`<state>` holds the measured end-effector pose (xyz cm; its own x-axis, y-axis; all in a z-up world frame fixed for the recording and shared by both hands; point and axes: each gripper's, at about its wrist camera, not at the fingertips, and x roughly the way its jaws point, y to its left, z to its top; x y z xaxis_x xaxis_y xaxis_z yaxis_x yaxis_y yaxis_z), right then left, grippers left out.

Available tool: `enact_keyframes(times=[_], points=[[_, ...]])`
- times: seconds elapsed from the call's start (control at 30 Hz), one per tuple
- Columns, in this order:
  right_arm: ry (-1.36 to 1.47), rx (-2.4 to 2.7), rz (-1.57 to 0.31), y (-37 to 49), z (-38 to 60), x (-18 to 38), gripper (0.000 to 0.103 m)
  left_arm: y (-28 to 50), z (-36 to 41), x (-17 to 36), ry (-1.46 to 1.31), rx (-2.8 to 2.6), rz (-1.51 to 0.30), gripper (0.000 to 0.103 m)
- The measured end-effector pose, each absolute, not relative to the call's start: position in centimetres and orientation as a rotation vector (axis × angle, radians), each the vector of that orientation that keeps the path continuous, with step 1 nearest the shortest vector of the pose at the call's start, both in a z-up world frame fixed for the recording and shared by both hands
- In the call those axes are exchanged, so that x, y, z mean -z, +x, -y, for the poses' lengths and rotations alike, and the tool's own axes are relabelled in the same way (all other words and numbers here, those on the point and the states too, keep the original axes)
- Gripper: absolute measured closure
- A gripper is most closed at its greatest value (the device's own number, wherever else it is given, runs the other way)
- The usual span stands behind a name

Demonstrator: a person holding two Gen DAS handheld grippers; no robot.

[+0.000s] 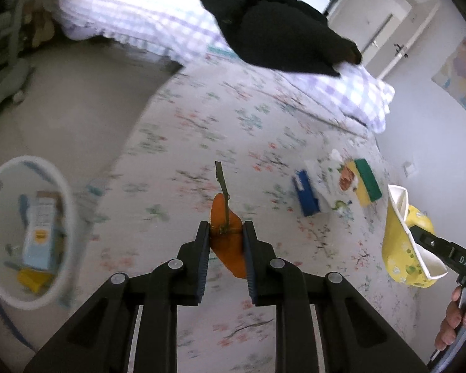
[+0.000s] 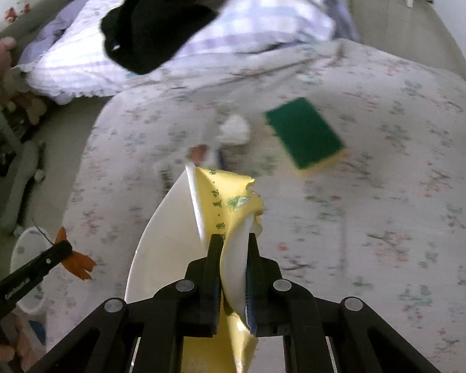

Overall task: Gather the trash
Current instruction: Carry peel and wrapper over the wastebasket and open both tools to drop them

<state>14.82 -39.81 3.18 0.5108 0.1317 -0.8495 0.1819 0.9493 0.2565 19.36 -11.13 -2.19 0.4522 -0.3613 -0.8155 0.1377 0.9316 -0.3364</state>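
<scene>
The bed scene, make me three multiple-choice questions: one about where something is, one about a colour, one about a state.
1. Where is the white bin?
A. on the floor beside the bed
B. on the pillow
C. on the bedspread

2. What colour is the sponge on top?
A. red
B. green
C. black

3. What is the left gripper doing?
A. hanging open and empty
B. gripping the sponge
C. holding an orange leaf by its stem end

Answers:
1 A, the left wrist view shows it on the floor left of the bed.
2 B, its upper face is green.
3 C, the leaf sits between its closed jaws.
</scene>
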Motion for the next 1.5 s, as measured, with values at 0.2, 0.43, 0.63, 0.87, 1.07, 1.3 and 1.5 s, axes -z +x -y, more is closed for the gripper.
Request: enact_keyframes(times=[0.2,0.43,0.63,0.87,1.07,1.3,1.5], points=[[0.297,-0.049,-1.042,16.3,34.4,-3.3,0.092,18.9,4.3,0.9,-0.277,0.224,-1.027,0.081],[0.256,-0.126,-1.054,17.7,28.6,-2.9,0.092,18.2,-3.2,1.2,-0.308,0.119,-1.021,0.081],[0.248,-0.188,-1.073,19.3,24.1,-2.1,0.092,17.8,-7.9,2.0,-0.328,0.06,-1.029,0.081],[0.223,-0.262,-1.088,20.7,18.4,-1.4,0.092,17.4,-11.9,2.8,-0.325,0.025,-1.028,0.081],[0.207,-0.313,-1.101,21.3,14.5,-0.5,0.092,17.8,-13.0,3.1,-0.297,0.008,-1.043,0.06],[0.196,-0.342,-1.113,21.4,11.8,0.2,0.092,16.9,-14.6,2.7,-0.202,-0.136,-1.019,0.019],[0.188,-0.358,-1.122,21.7,10.0,0.8,0.092,15.4,-16.9,3.5,-0.22,-0.207,-1.081,0.019]])
